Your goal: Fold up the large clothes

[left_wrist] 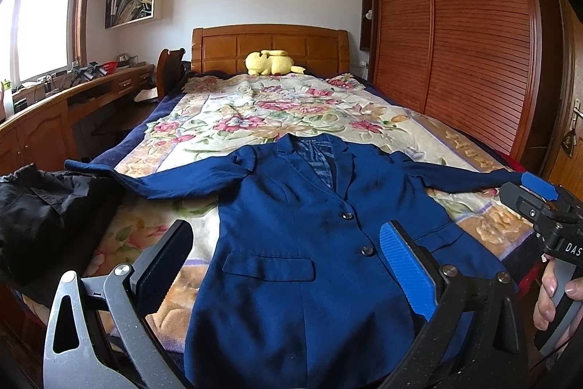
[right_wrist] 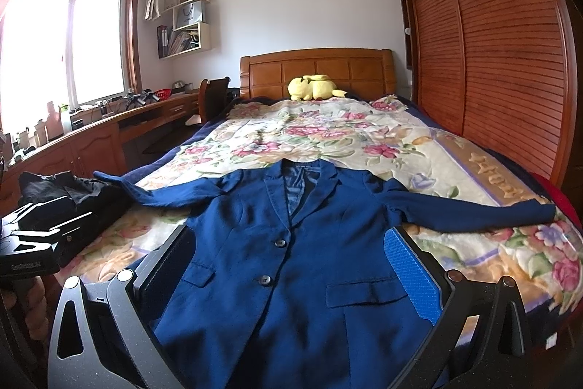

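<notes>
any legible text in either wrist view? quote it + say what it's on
"DAS", cut off by the frame edge: white letters on the black body of the right tongs.
"Hon", partly legible woven lettering on the floral blanket border.
Unreadable: embossed mark on the left tongs body, print on the white bag on the wall shelf, the neck label of the blue blazer.

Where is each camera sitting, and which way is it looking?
Left wrist view: sits on the left gripper, looks up the bed over the blue jacket; its own two fingers show, plus the right gripper and the hand holding it.
Right wrist view: sits on the right gripper, faces the same way; its own fingers show, and the left gripper at the left edge.
Both share the jacket, the yellow plush toy, headboard and wardrobe.
</notes>
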Tool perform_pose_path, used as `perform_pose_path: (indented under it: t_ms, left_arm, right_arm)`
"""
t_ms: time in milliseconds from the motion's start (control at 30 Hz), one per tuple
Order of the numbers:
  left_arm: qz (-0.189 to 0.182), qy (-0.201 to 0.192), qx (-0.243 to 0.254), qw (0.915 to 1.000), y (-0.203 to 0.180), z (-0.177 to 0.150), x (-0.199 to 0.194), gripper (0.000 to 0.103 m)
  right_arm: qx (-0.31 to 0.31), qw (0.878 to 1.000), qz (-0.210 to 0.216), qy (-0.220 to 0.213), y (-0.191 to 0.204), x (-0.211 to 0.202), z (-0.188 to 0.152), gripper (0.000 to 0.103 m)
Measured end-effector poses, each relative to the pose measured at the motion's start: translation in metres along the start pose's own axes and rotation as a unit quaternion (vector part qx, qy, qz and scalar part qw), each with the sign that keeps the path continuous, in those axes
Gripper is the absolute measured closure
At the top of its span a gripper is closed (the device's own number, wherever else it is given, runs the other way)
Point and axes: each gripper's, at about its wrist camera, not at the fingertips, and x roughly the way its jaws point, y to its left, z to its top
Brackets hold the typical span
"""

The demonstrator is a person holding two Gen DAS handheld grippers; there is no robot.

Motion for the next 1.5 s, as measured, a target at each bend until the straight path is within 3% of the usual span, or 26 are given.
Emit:
perform_pose_path:
  t_ms: [200, 767, 1500]
  left_arm:
    - [0.01, 0.01, -0.003, 0.9999, 0.011, -0.005, 0.011, 0.0]
    - [0.037, 0.053, -0.023, 0.9977, 0.069, -0.026, 0.07, 0.0]
    - [0.086, 0.093, -0.016, 0.9918, 0.129, -0.017, 0.169, 0.0]
  right_arm:
    - [-0.008, 1.0, 0.011, 0.005, 0.003, 0.01, 0.0, 0.0]
    - [-0.029, 0.997, 0.047, 0.059, 0.013, 0.088, -0.004, 0.0]
    - [-0.087, 0.986, 0.098, 0.101, 0.029, 0.206, 0.003, 0.0]
